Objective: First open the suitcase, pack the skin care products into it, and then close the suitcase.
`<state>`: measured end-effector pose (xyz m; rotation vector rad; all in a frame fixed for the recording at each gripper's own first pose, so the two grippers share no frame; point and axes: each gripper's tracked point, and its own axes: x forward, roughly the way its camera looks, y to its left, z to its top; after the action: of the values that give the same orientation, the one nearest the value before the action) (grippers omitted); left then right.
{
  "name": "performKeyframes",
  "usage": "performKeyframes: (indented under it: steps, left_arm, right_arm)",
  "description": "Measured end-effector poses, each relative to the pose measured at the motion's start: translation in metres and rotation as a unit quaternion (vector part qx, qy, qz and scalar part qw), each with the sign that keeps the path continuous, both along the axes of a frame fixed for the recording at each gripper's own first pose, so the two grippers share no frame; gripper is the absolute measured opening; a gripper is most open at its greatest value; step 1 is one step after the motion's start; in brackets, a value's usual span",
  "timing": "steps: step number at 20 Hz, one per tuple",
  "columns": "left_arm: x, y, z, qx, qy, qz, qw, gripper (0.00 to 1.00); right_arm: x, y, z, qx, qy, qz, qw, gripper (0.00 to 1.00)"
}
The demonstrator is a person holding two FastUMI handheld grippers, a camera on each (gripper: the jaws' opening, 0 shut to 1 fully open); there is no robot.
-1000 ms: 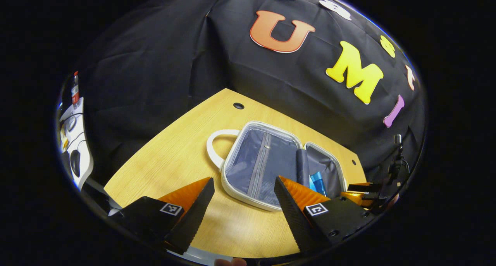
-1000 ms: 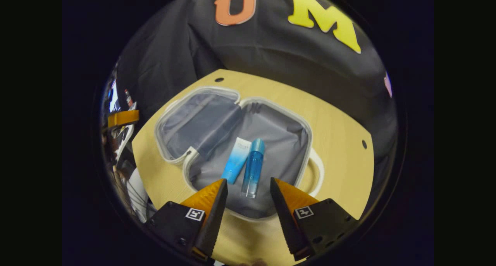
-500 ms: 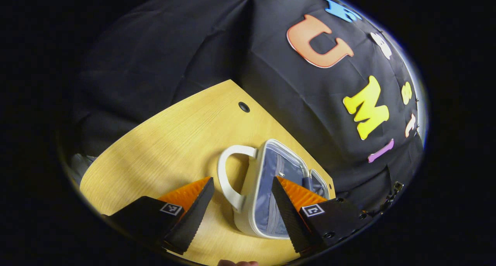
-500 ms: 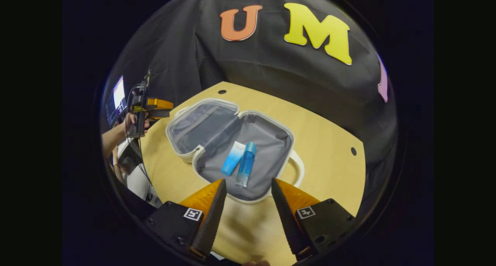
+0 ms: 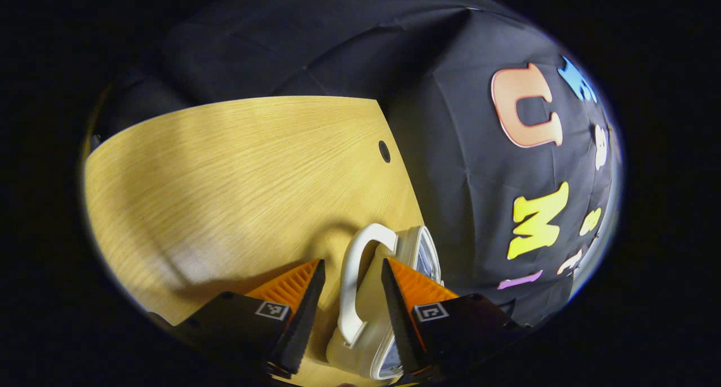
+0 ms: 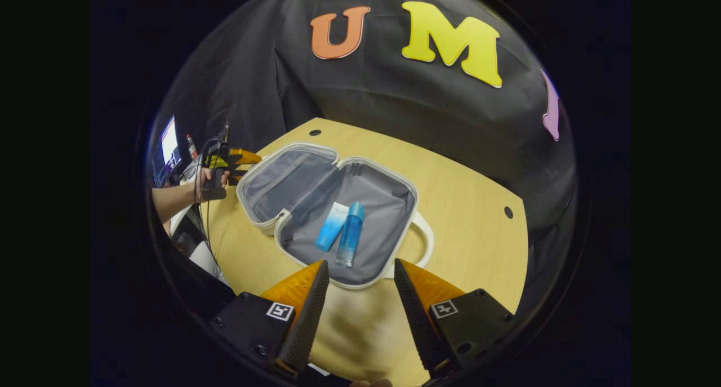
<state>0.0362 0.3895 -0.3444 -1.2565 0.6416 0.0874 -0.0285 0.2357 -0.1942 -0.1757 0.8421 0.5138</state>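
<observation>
Up close, the left hand-held gripper (image 5: 349,297) stands open, its fingers either side of the suitcase (image 6: 332,212) handle (image 5: 354,285), not pressing it. Likewise open, the right hand-held gripper (image 6: 356,302) hovers above the worktop (image 6: 467,218) before the open suitcase holding 2 products: tube (image 6: 331,234) and bottle (image 6: 350,235).

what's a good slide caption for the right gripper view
Open suitcase on the table holding a tube and bottle, right gripper open above.
</observation>
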Motion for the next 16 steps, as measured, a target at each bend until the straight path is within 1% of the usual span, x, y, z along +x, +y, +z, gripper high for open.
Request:
performKeyframes:
  steps: [1,2,3,4,5,7,9,10,12,14,15,16]
  left_arm:
    - [0.001,0.001,0.001,-0.004,-0.001,0.008,1.000,0.55]
    - [0.004,0.003,0.002,-0.009,-0.002,0.015,1.000,0.37]
    - [0.003,0.005,0.003,-0.011,-0.001,0.021,1.000,0.24]
    - [0.004,0.005,0.003,-0.013,-0.003,0.025,1.000,0.31]
    - [0.005,0.007,0.003,-0.014,-0.004,0.029,0.999,0.24]
    - [0.006,0.006,0.005,-0.007,-0.004,0.029,1.000,0.18]
    - [0.008,0.006,0.012,0.010,-0.005,0.028,1.000,0.14]
    - [0.011,0.005,0.019,0.017,-0.009,0.028,0.999,0.14]
    - [0.014,0.003,0.036,0.035,-0.012,0.025,0.999,0.12]
    - [0.017,0.000,0.061,0.060,-0.020,0.018,0.998,0.11]
    - [0.017,-0.002,0.075,0.076,-0.025,0.013,0.997,0.11]
    - [0.018,-0.007,0.091,0.095,-0.034,0.006,0.995,0.11]
  right_arm:
    - [0.001,0.000,0.000,0.002,0.001,-0.002,1.000,0.70]
    - [0.002,0.001,-0.001,0.004,0.002,-0.003,1.000,0.70]
    - [0.002,0.001,-0.001,0.005,0.003,-0.004,1.000,0.68]
    - [0.002,0.002,-0.001,0.008,0.004,-0.005,1.000,0.68]
    - [0.003,0.002,-0.002,0.009,0.005,-0.006,1.000,0.70]
    - [0.002,0.001,-0.002,0.008,0.003,-0.004,1.000,0.70]
    - [0.004,-0.004,-0.002,0.003,-0.006,-0.008,1.000,0.70]
    - [0.004,-0.005,-0.001,0.006,-0.008,-0.013,1.000,0.68]
    - [0.004,-0.005,0.002,0.015,-0.012,-0.019,1.000,0.68]
    - [0.005,-0.009,0.007,0.017,-0.025,-0.021,0.999,0.70]
    - [0.006,-0.012,0.010,0.018,-0.033,-0.023,0.999,0.68]
    - [0.007,-0.014,0.012,0.019,-0.039,-0.029,0.999,0.70]
